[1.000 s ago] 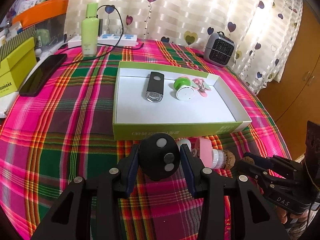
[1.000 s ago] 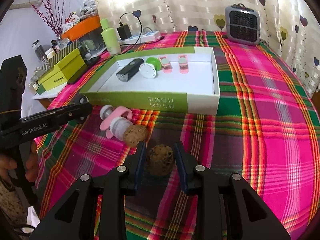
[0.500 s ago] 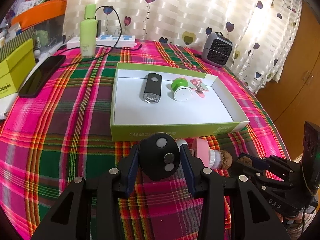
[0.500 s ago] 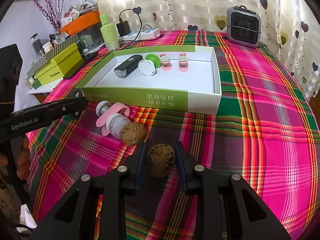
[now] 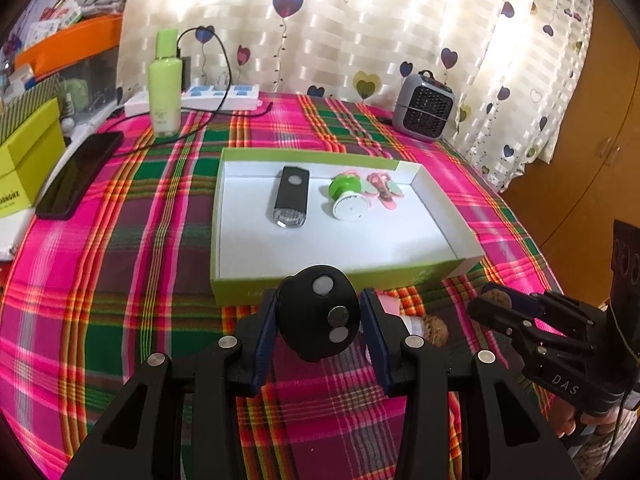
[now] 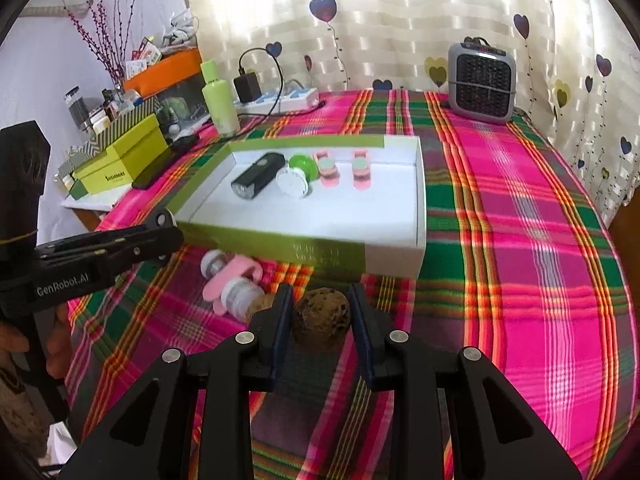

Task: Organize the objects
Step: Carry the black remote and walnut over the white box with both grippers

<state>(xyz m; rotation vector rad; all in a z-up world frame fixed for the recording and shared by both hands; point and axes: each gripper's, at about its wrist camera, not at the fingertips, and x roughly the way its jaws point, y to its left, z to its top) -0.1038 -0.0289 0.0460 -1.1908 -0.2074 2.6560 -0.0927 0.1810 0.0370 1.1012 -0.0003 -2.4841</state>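
Observation:
My left gripper [image 5: 319, 320] is shut on a round black device [image 5: 318, 318] with three silver buttons, held above the cloth just in front of the green-and-white tray [image 5: 236, 284]. My right gripper [image 6: 321, 314] is shut on a brown walnut [image 6: 321, 316], lifted near the tray's front wall [image 6: 280, 246]. The tray holds a black flashlight [image 5: 290, 196], a green-and-white round item [image 5: 347, 198] and two pink clips [image 6: 343, 168]. A pink-and-clear bottle [image 6: 232, 284] and a second walnut [image 5: 435, 326] lie on the cloth in front of the tray.
A plaid cloth [image 6: 520, 240] covers the table. At the back stand a green bottle [image 5: 164, 84], a power strip [image 5: 224, 96] and a small grey heater [image 6: 482, 80]. A black phone [image 5: 80, 174] and yellow-green boxes [image 6: 124, 160] lie at the left.
Both grippers have risen and moved closer to the tray, each keeping its object. The walnut is lifted higher off the cloth than before.

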